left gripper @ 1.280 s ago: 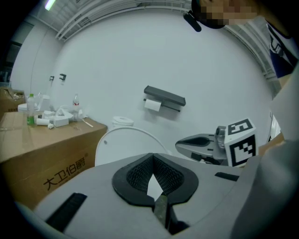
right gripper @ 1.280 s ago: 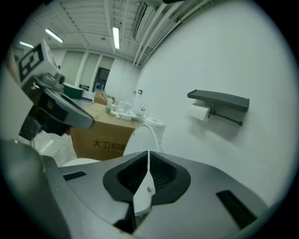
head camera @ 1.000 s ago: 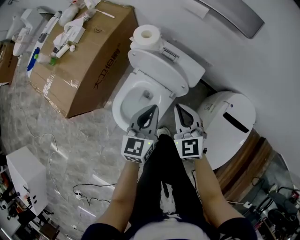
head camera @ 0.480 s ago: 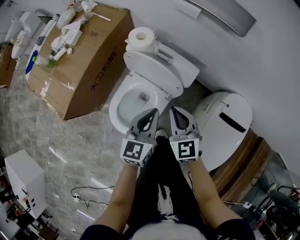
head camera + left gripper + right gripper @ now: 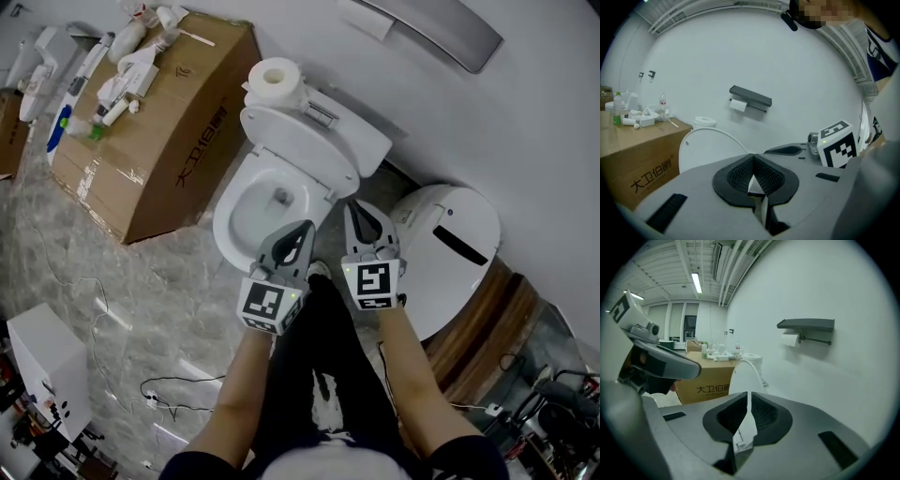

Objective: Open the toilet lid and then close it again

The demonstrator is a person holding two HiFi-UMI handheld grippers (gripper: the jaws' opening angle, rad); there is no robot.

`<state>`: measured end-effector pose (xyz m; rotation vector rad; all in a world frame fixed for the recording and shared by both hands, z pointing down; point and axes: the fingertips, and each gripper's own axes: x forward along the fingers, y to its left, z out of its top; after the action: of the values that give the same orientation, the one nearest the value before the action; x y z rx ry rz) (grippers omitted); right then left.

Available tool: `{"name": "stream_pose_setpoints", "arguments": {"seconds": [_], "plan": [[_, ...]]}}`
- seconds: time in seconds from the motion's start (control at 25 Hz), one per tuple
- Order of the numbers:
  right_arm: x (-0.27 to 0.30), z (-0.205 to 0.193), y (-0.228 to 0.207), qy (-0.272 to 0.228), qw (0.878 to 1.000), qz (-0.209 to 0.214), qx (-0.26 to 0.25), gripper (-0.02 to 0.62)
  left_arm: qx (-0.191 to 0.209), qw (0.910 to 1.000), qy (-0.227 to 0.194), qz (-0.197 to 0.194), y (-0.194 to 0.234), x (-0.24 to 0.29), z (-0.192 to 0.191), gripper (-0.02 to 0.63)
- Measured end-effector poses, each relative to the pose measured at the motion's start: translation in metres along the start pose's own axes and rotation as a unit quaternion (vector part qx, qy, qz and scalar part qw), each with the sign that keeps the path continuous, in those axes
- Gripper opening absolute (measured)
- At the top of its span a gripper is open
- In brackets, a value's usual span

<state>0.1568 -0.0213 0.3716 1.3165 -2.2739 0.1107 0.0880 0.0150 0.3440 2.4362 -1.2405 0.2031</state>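
Observation:
The white toilet has its lid (image 5: 302, 142) standing upright against the tank, and the bowl (image 5: 231, 212) is uncovered. My left gripper (image 5: 307, 225) hovers over the bowl's near rim, shut with nothing in it. My right gripper (image 5: 352, 204) is beside the bowl's right edge, close under the raised lid, also shut and empty. In the left gripper view the lid (image 5: 707, 146) rises ahead of the closed left gripper (image 5: 752, 158). In the right gripper view the lid (image 5: 746, 375) shows nearly edge-on beyond the right gripper (image 5: 749, 395).
A cardboard box (image 5: 164, 127) with bottles on top stands left of the toilet. A paper roll (image 5: 275, 79) sits on the tank. A white rounded bin (image 5: 448, 246) stands to the right. A wall shelf (image 5: 750, 97) hangs above. Cables (image 5: 178, 382) lie on the floor.
My right gripper has edged forward toward the toilet's right side, rolling a little. The left gripper has barely moved. The lid stays upright.

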Motion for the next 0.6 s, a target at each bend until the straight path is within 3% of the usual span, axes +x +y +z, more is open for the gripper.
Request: {"name": "stream_pose_setpoints", "arguments": {"seconds": [0.24, 0.32, 0.36, 0.6], "plan": [[0.022, -0.002, -0.024, 0.017, 1.000, -0.002, -0.007, 0.015, -0.002, 0.9999, 0.008, -0.007, -0.004, 0.008, -0.002, 0.005], [0.030, -0.004, -0.026, 0.026, 1.000, 0.006, -0.008, 0.089, -0.001, 0.9999, 0.009, -0.011, -0.005, 0.011, -0.002, 0.005], [0.033, -0.005, -0.028, 0.030, 0.999, 0.009, -0.008, 0.095, 0.000, 0.9999, 0.009, -0.012, -0.006, 0.012, -0.002, 0.005], [0.055, -0.004, -0.034, 0.039, 0.999, 0.012, -0.030, 0.095, -0.004, 0.9998, 0.014, -0.012, -0.003, 0.022, -0.003, 0.005]]}}
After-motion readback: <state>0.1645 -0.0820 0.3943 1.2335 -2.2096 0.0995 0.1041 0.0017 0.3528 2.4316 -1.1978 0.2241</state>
